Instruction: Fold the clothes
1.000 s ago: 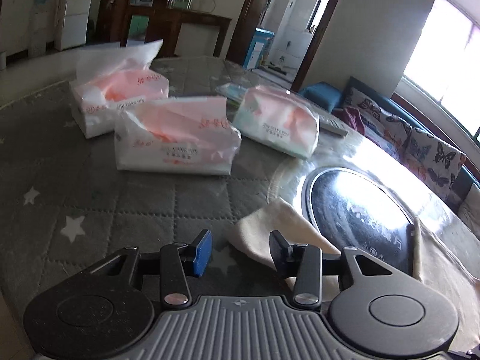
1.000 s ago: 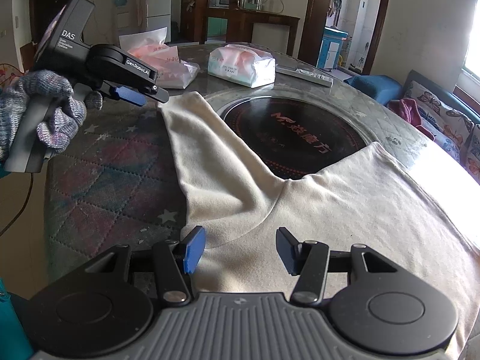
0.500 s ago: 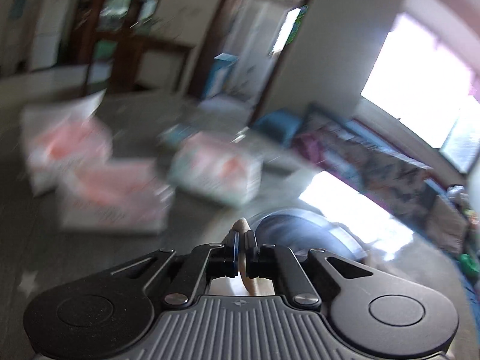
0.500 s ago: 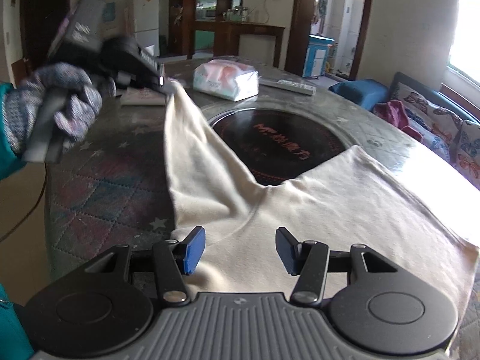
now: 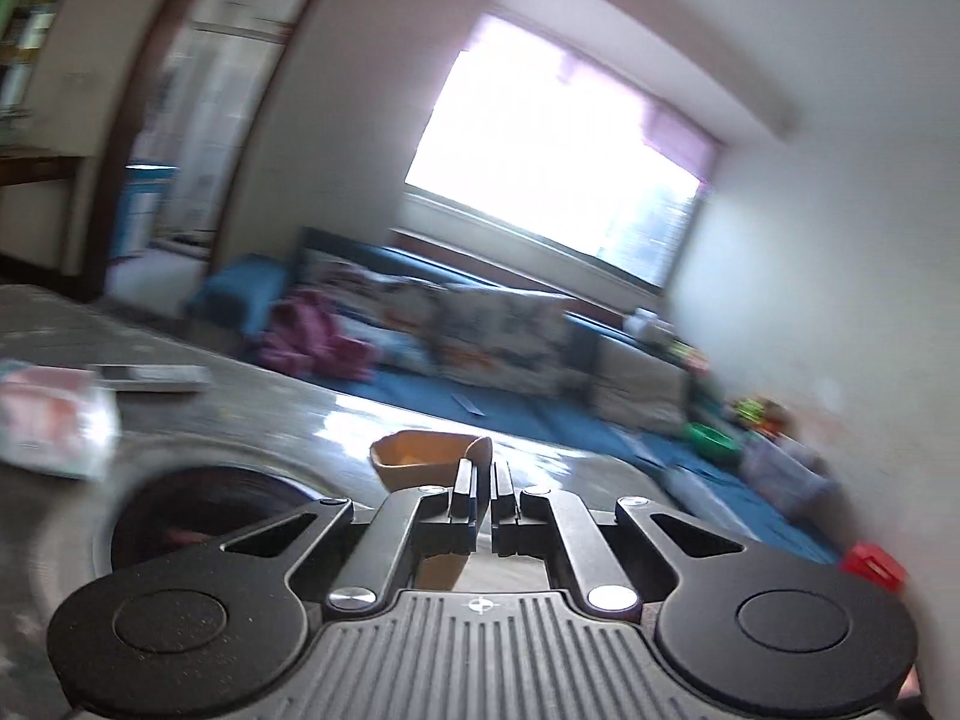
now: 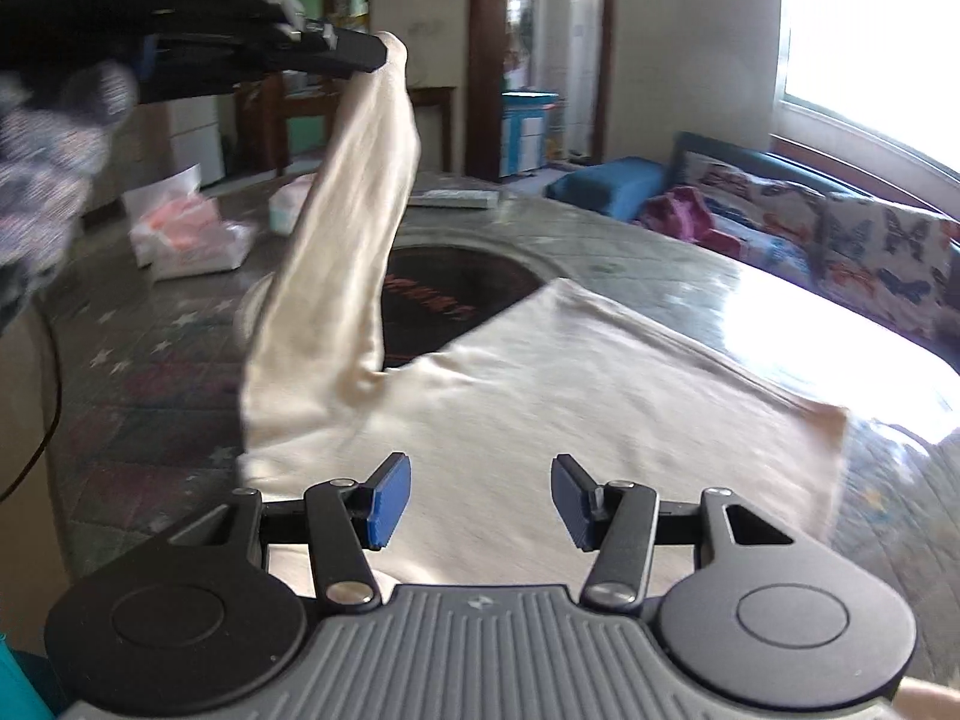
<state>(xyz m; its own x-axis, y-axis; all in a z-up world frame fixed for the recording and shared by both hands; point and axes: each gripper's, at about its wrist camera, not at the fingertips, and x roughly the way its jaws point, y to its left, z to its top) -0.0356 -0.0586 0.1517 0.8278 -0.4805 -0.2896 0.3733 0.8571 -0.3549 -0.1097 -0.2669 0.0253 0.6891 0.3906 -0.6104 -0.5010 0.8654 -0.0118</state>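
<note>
A cream long-sleeved shirt [image 6: 540,384] lies spread on the round table. My left gripper [image 5: 485,480] is shut on the end of its sleeve [image 5: 432,456]; in the right wrist view it [image 6: 360,54] holds the sleeve [image 6: 348,240] lifted high above the table at upper left. My right gripper [image 6: 477,498] is open and empty, low over the shirt's body near the collar side.
Several tissue packs [image 6: 186,234] and a remote [image 6: 456,198] lie at the table's far side. A dark round hob [image 6: 456,294] is set in the table's middle, partly under the shirt. A sofa [image 6: 810,216] stands to the right.
My left gripper shut on the sleeve end, then lifted it up and swung right over the table. My right gripper stayed open above the shirt.
</note>
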